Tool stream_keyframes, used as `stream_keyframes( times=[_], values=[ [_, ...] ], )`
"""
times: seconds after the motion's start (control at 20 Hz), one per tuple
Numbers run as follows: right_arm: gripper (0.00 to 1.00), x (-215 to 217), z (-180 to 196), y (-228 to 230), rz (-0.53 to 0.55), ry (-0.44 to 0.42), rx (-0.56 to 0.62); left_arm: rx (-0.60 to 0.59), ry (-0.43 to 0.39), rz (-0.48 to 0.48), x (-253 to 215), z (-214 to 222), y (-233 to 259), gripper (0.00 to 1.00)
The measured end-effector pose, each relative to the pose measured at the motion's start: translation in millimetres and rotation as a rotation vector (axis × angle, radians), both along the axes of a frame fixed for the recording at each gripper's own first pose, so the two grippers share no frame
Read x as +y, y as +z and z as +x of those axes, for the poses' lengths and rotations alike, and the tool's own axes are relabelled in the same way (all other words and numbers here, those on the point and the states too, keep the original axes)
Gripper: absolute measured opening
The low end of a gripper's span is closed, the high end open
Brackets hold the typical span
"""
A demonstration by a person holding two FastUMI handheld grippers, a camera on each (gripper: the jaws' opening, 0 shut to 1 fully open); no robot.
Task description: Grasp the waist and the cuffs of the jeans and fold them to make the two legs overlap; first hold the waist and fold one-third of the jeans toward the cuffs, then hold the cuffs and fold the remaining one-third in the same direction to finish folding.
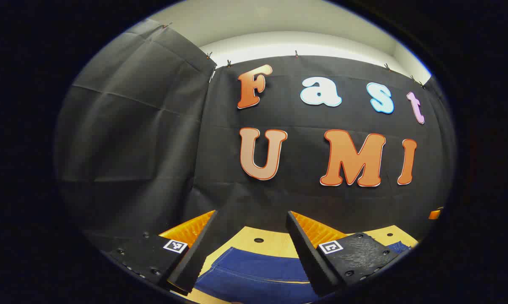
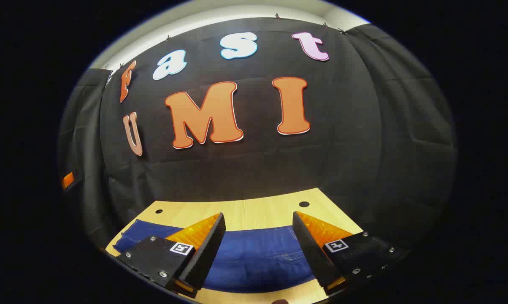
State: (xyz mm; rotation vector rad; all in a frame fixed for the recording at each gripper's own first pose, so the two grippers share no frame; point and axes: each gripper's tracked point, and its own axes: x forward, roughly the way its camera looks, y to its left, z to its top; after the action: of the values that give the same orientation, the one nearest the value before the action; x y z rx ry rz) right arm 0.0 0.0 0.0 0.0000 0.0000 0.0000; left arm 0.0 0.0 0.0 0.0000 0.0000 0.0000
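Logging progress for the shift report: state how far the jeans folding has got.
Barely begun, by the look of it. Done: nothing visible; the jeans lie flat on the wooden table, with no fold showing. In hand: the left gripper and right gripper hover above the denim, jaws open, gripping nothing. Left: overlapping the legs, then both one-third folds.

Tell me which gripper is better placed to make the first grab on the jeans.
Probably the right gripper: it is open with the jeans spread squarely between its fingers. The left gripper is open too, but sees less of the denim. It's close.
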Motion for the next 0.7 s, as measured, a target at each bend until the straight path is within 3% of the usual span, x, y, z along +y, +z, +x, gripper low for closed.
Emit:
stream_keyframes(
  times=[0.35,0.4,0.7],
  values=[
    [1.0,-6.2,-12.7,-4.8,0.007,-0.039,-0.019,-0.011,-0.062,0.034,-18.6,4.8,4.2,0.97],
    [0.97,-4.3,-13.0,-8.5,0.003,-0.033,-0.006,-0.01,-0.07,0.028,-20.0,5.2,5.5,0.95],
    [1.0,0.8,-18.4,-9.1,-0.016,-0.018,0.017,0.031,-0.05,0.026,-8.4,0.2,-14.3,0.95]
  ],
)
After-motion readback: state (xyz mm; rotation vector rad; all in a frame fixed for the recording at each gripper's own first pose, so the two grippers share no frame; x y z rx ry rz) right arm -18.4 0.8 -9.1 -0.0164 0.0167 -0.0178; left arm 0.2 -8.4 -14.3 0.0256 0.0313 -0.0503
